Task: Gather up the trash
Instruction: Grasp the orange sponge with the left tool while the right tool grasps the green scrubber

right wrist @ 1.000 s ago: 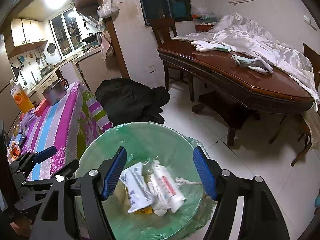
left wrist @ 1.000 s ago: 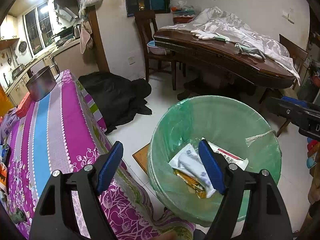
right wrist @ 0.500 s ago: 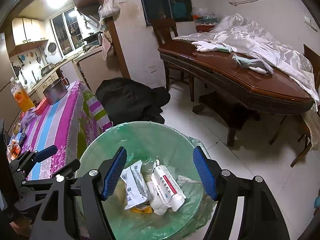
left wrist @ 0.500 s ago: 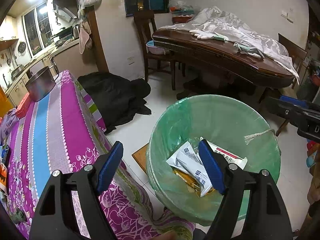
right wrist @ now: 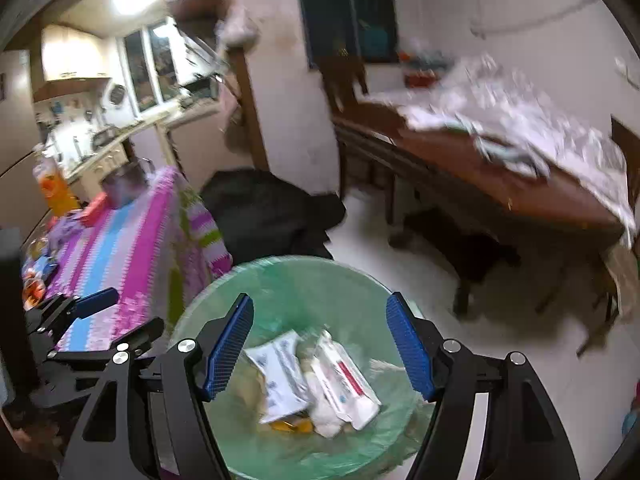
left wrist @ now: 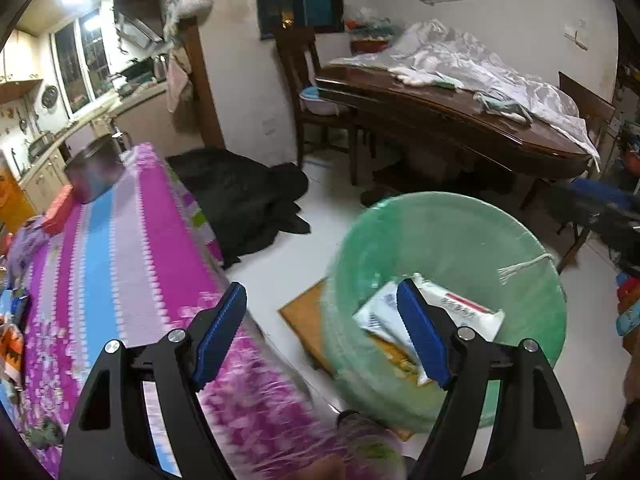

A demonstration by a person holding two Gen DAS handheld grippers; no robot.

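Black left gripper with blue ribbed pads (pointing toward twelve o'clock, tilted downward): jaws spread, empty. Black right gripper: likewise.

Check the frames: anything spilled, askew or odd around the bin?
Nothing spilled: the wrappers lie inside the green-lined bin, none on the floor beside it. One oddity: a dark cloth heap lies crumpled on the white floor by the striped table. Both grippers, left and right, are open and empty.
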